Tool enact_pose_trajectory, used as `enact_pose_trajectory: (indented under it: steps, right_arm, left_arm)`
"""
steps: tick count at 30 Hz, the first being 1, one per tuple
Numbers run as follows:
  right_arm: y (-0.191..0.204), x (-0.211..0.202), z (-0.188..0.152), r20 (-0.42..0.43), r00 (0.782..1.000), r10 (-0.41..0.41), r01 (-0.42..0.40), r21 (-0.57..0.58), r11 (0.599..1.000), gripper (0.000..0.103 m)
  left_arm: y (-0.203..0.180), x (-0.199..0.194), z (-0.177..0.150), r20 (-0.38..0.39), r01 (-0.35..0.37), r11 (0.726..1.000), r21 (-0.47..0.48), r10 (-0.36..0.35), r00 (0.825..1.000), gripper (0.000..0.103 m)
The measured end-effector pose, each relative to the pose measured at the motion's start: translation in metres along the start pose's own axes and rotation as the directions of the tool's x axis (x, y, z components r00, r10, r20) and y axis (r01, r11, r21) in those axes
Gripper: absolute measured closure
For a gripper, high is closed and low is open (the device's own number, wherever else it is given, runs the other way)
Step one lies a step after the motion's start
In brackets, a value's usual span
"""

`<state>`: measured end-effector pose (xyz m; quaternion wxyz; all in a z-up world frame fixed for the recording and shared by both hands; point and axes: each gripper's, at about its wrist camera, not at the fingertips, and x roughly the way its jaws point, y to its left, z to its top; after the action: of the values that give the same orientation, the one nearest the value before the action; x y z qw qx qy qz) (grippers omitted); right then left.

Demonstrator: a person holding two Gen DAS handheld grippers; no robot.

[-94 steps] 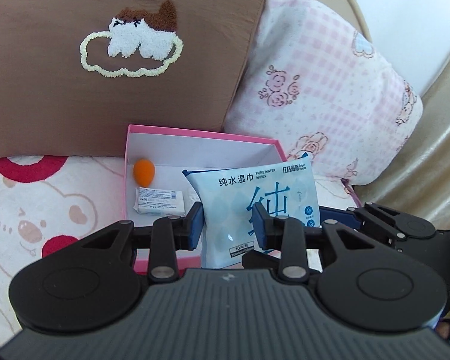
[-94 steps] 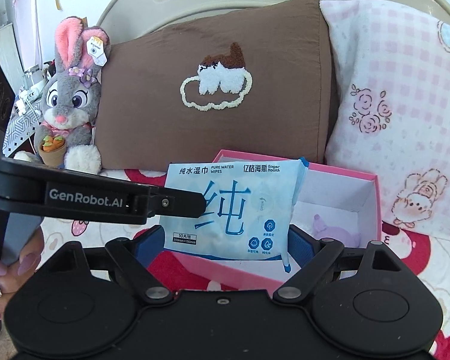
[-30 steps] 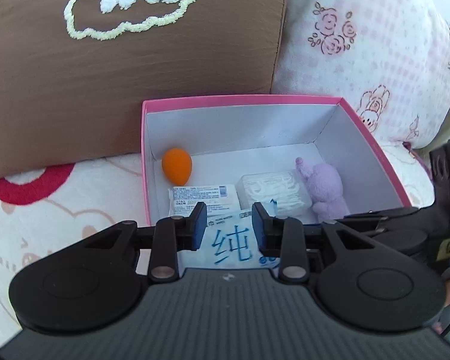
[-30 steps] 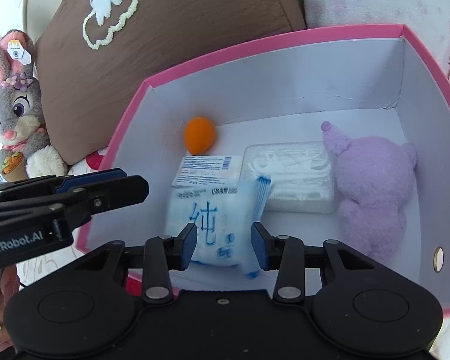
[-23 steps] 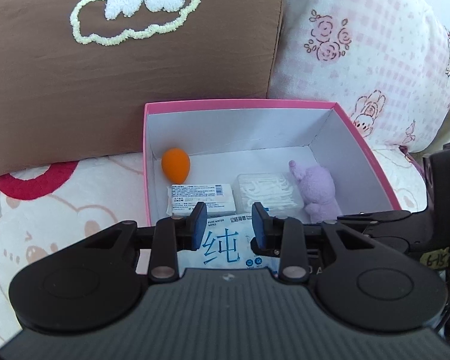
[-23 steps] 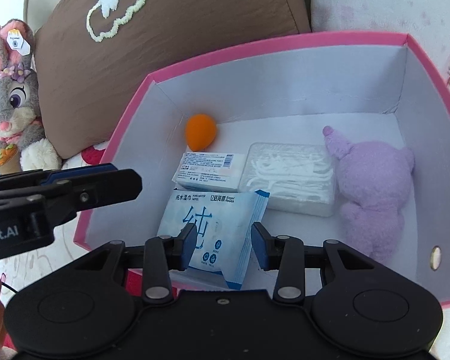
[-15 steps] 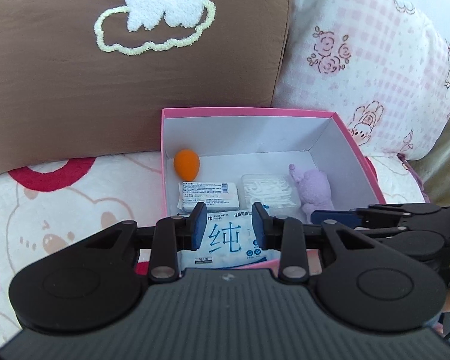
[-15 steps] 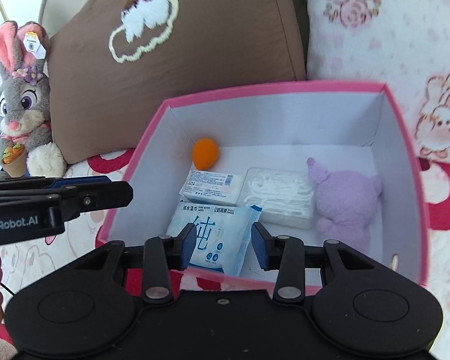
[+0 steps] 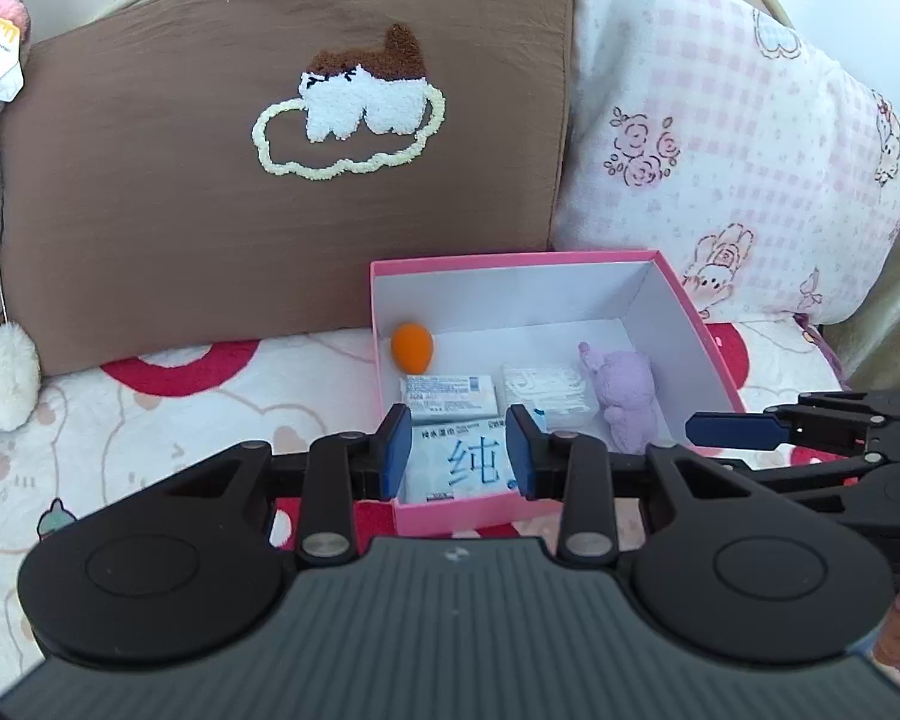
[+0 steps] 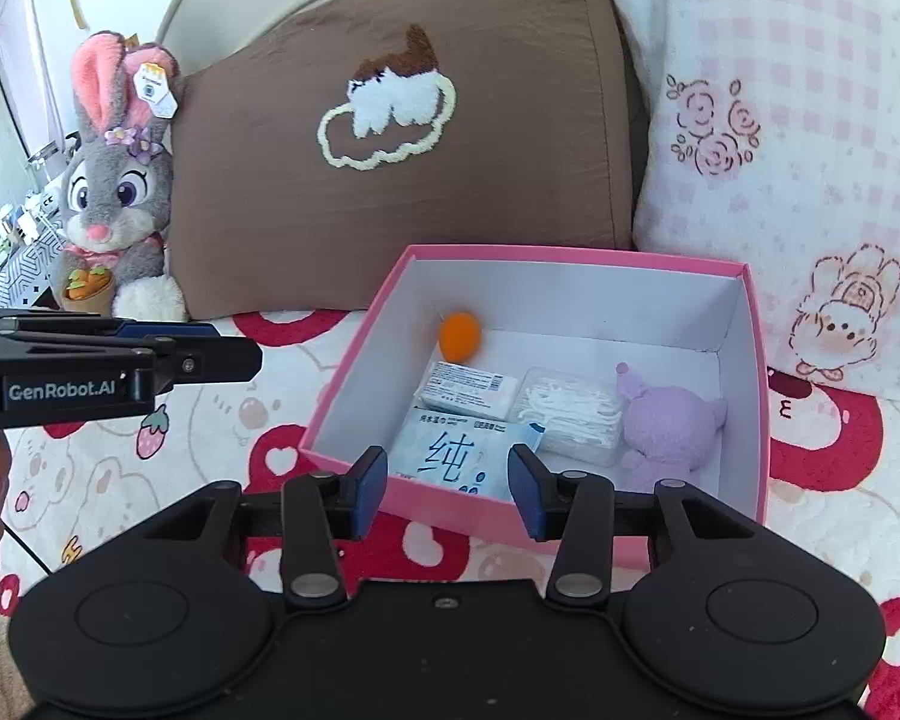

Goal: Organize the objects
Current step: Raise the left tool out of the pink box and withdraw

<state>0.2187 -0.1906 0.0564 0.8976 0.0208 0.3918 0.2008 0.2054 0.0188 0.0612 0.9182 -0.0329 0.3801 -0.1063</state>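
A pink box (image 10: 744,480) with a white inside stands on the bed; it also shows in the left wrist view (image 9: 699,324). In it lie a blue wet-wipes pack (image 10: 450,450) at the near side, an orange ball (image 10: 459,336), a small white packet (image 10: 468,387), a clear pack of white swabs (image 10: 573,414) and a purple plush (image 10: 672,426). My right gripper (image 10: 447,489) is open and empty, held just before the box's near wall. My left gripper (image 9: 457,450) is open and empty, also in front of the box.
A brown cushion (image 10: 402,138) and a pink checked pillow (image 10: 798,138) lean behind the box. A grey rabbit plush (image 10: 114,192) sits at the left. The bedsheet (image 10: 150,480) has red and white cartoon prints.
The right gripper let go of the wipes pack inside the box. Both grippers have pulled back and up from the box, so it looks smaller and farther.
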Motion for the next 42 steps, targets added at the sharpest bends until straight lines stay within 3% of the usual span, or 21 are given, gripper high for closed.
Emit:
enact_pose_trajectory:
  steps: [8, 23, 28, 34, 42]
  right_arm:
    - [0.015, -0.042, -0.003, 0.022, 0.999, -0.023, 0.024, -0.045, 0.999, 0.047]
    - [0.034, -0.101, -0.024, 0.05, 0.998, -0.04, 0.046, -0.123, 0.991, 0.037]
    - [0.045, -0.116, -0.036, 0.049, 0.998, -0.04, 0.047, -0.158, 0.986, 0.036]
    - [0.047, -0.131, -0.049, 0.061, 0.997, -0.043, 0.052, -0.169, 0.984, 0.027]
    - [0.041, -0.141, -0.08, 0.058, 0.997, -0.042, 0.052, -0.184, 0.981, 0.025]
  left_arm:
    - [-0.005, -0.034, -0.001, -0.043, 0.088, 0.995, -0.041, -0.09, 0.995, 0.063]
    - [-0.029, -0.096, -0.018, -0.034, 0.103, 0.994, 0.019, -0.102, 0.994, 0.047]
    - [-0.04, -0.105, -0.025, -0.051, 0.102, 0.994, 0.039, -0.1, 0.994, 0.044]
    - [-0.049, -0.116, -0.033, -0.066, 0.132, 0.991, 0.034, -0.13, 0.989, 0.04]
    - [-0.063, -0.109, -0.057, -0.126, 0.214, 0.977, 0.023, -0.209, 0.97, 0.028]
